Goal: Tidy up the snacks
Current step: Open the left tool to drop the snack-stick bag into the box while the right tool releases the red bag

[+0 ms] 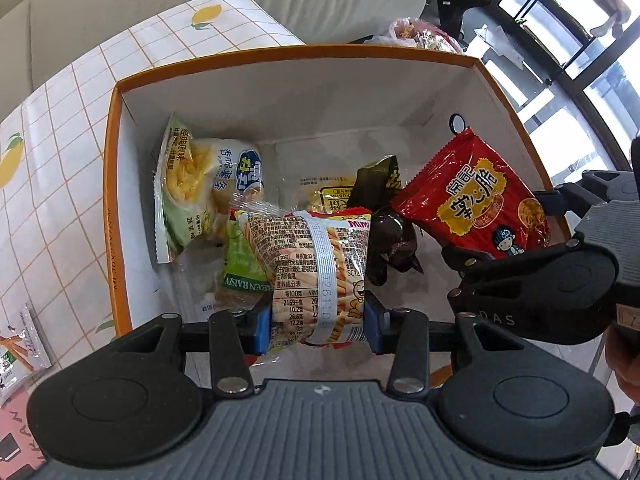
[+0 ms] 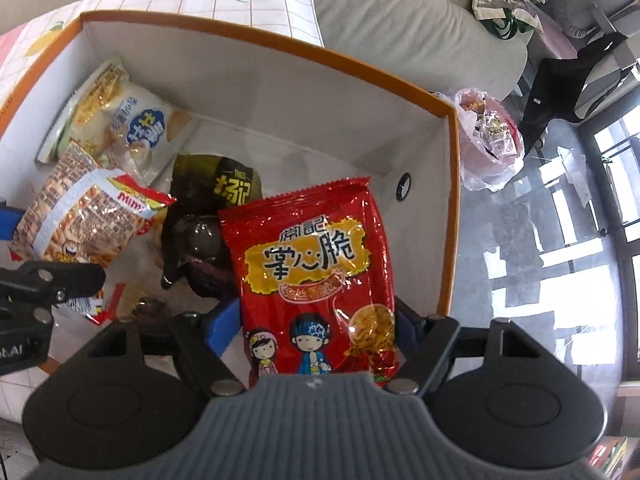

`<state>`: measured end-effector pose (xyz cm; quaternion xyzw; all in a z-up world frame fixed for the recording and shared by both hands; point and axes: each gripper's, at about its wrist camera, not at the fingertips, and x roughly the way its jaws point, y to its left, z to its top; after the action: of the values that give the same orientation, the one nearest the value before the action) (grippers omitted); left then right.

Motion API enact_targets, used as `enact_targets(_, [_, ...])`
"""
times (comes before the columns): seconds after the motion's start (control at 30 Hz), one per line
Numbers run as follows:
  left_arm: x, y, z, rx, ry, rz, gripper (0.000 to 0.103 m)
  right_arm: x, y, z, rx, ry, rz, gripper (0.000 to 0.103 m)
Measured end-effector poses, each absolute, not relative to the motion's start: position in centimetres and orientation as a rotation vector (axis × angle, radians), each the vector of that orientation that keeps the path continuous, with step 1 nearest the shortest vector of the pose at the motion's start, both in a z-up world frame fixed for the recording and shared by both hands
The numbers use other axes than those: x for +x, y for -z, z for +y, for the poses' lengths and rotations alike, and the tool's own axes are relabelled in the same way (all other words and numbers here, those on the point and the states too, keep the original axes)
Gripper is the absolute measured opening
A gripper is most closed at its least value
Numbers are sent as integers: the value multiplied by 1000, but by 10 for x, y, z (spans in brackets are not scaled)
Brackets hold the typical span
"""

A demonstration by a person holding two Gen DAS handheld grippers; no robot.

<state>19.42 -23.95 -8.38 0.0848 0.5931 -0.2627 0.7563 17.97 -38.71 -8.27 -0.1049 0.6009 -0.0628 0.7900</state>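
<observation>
An orange-rimmed box [image 1: 112, 168] with white inner walls [image 2: 454, 184] holds several snack packs. My left gripper [image 1: 318, 326] is shut on a Mimi stick-snack pack [image 1: 316, 268] and holds it over the box; the pack also shows in the right wrist view [image 2: 80, 216]. My right gripper [image 2: 320, 328] is shut on a red crispy-noodle pack [image 2: 316, 268], held over the box's right side; that pack also shows in the left wrist view [image 1: 476, 196]. In the box lie a yellow-green fries pack [image 1: 196, 188], a dark pack [image 2: 208, 232] and a green raisin pack [image 1: 240, 276].
The box stands on a lemon-print checked tablecloth [image 1: 60, 128]. A snack packet [image 1: 20, 344] lies on the cloth left of the box. A grey sofa [image 2: 400, 12] is behind. A pink plastic bag of snacks [image 2: 490, 140] sits on the floor to the right.
</observation>
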Motion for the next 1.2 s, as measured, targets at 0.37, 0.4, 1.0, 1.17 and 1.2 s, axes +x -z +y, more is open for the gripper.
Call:
enact_targets(0.37, [190, 79, -242, 221, 576, 1264, 74, 176, 80, -385, -240, 143, 1281, 87])
enact_targets(0.4, [189, 77, -241, 226, 577, 1258, 74, 175, 79, -384, -243, 141, 1280, 87])
enact_targets(1.0, [155, 12, -206, 191, 560, 1122, 76, 145, 26, -366, -199, 154, 1123, 93])
enact_targets(1.17, [132, -12, -181, 161, 538, 1054, 76, 121, 1, -350, -138, 145, 996, 94])
enact_targets(1.2, [128, -16, -175, 157, 531, 1043, 76, 118, -4, -346, -123, 133, 976, 94])
